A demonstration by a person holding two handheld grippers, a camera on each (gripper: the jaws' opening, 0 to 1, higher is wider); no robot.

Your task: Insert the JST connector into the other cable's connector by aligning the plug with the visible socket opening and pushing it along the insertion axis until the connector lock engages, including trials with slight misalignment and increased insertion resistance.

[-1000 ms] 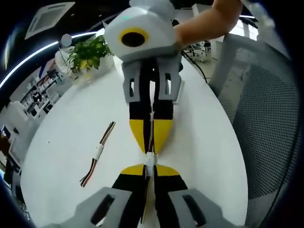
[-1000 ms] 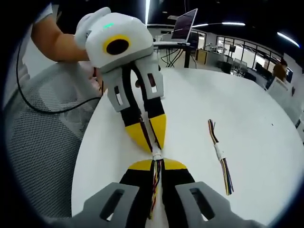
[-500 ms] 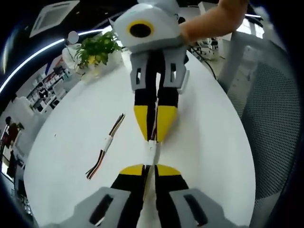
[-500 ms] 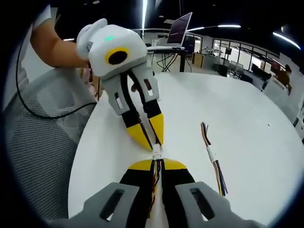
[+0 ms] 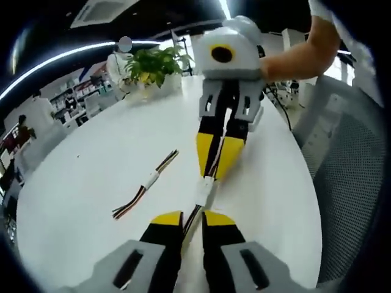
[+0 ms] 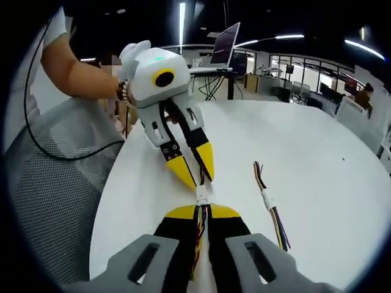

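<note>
Facing tip to tip, left gripper (image 6: 197, 173) and right gripper (image 5: 214, 168) pinch the joined connector's (image 5: 205, 191) cables; left gripper view adds a plant (image 5: 156, 63) at 11 o'clock.

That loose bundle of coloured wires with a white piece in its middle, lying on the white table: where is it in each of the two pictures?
Left gripper view: the loose bundle of coloured wires lies left of centre, left of the two yellow-tipped tongs.
Right gripper view: the bundle lies right of centre, right of the tongs.
Shared landmark: the small white connector between the tongs' tips, over the round white table.
</note>
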